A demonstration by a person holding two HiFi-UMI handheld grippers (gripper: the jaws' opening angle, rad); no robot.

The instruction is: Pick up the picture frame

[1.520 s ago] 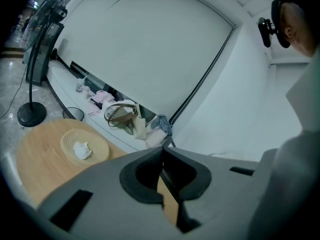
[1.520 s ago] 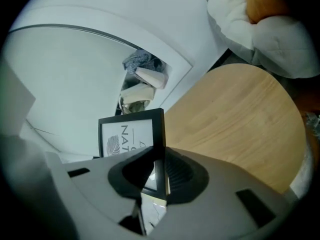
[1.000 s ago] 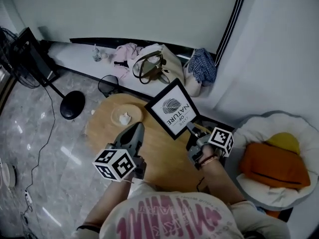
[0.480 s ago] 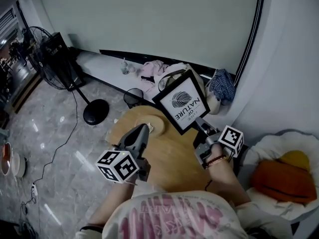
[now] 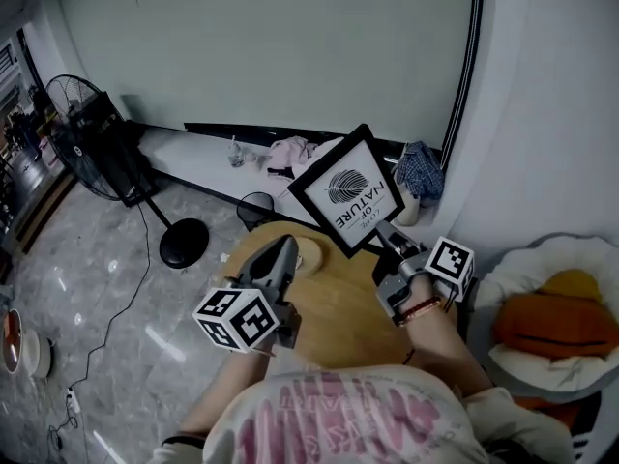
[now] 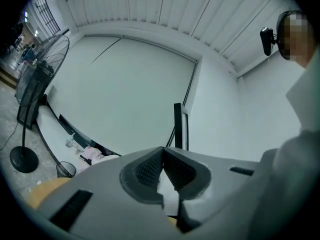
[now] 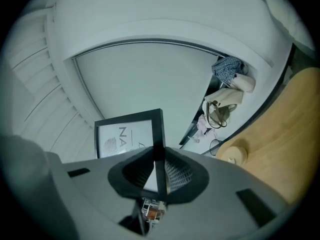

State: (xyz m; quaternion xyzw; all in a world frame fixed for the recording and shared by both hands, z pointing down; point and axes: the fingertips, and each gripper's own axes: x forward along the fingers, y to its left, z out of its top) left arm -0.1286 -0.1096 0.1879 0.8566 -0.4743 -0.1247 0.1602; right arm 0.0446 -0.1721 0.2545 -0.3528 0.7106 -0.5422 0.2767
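Frame [image 5: 350,189] is bordered black, with white print and black lettering; table [image 5: 338,307] is coloured tan wood; cushion [image 5: 556,322] orange.

One picture frame [image 5: 350,190], one table [image 5: 334,309] (one fan [image 5: 75,109])

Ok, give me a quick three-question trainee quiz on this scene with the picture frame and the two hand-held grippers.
1. True or false: the picture frame is held up clear of the round wooden table.
2. Which one holds the frame: A left, B right, C both?
3. Fill in: the jaws of the left hand-held gripper are ____.
Key: 1 true. 2 B, the right hand-held gripper is clamped on the frame's edge. 3 shut, with nothing between them.
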